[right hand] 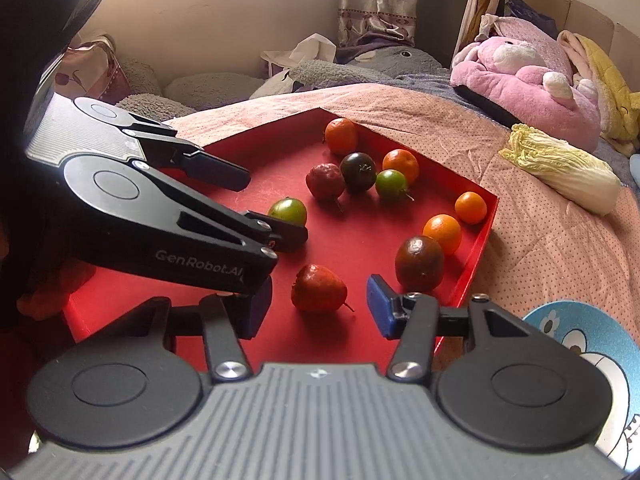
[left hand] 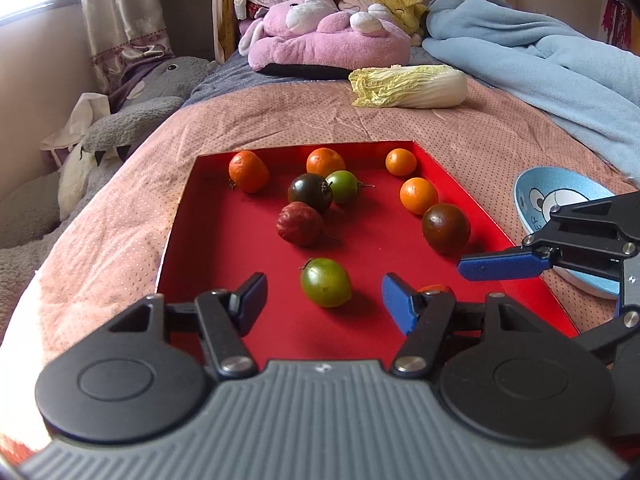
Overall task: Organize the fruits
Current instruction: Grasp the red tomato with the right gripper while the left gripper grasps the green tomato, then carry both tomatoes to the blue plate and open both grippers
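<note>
A red tray on the bed holds several small fruits: oranges, dark tomatoes, green ones and red ones. My left gripper is open around a green fruit, with a gap on each side of it. My right gripper is open around a red fruit near the tray's front, and its pads are clear of it. In the left wrist view that red fruit is mostly hidden behind my finger.
A blue cartoon bowl lies on the bedspread right of the tray. A napa cabbage lies beyond the tray. A pink plush toy and a blue blanket are farther back.
</note>
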Tool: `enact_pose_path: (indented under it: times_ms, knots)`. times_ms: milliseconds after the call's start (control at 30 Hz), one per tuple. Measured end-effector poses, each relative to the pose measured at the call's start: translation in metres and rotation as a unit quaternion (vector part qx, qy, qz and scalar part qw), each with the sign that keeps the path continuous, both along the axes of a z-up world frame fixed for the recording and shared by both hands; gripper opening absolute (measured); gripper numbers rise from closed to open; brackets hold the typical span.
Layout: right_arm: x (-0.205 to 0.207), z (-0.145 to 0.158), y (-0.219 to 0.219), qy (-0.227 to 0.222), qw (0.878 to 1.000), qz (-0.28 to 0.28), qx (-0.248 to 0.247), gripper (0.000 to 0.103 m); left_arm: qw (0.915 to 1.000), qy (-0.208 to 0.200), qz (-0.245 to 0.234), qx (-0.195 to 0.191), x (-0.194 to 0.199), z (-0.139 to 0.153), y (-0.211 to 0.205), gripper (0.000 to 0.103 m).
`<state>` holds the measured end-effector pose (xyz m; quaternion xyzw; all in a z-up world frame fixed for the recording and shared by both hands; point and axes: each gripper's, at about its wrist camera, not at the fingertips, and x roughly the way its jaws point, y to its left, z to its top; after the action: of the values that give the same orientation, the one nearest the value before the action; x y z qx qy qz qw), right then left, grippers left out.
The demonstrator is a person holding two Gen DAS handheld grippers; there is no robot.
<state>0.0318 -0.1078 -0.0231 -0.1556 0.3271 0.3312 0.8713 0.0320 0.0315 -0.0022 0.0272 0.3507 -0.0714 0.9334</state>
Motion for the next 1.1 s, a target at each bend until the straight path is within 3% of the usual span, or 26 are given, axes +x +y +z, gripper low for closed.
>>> enact_pose_path:
  times_ms: [367,433,500,633,1100]
  knots:
    - [0.013,-0.011,0.002,0.035,0.999,-0.011,0.003,0.041,0.9989,0.045,0.009,-0.013,0.016,-0.01,0.006,0.064]
    - [0.012,-0.011,0.003,0.032,0.999,-0.012,0.002,0.041,0.999,0.043,0.01,-0.009,0.017,-0.011,0.006,0.053]
    - [0.01,-0.01,0.004,0.033,0.999,-0.012,0.003,0.04,0.9991,0.041,0.008,-0.004,0.017,-0.011,0.005,0.052]
    - [0.003,-0.007,0.002,0.042,0.999,-0.013,0.014,0.039,0.9991,0.039,-0.002,-0.015,0.016,-0.01,0.006,0.032]
    - [-0.023,0.015,-0.015,0.037,0.998,-0.019,0.038,0.039,0.9989,0.033,0.028,-0.018,-0.001,0.006,0.014,0.031]
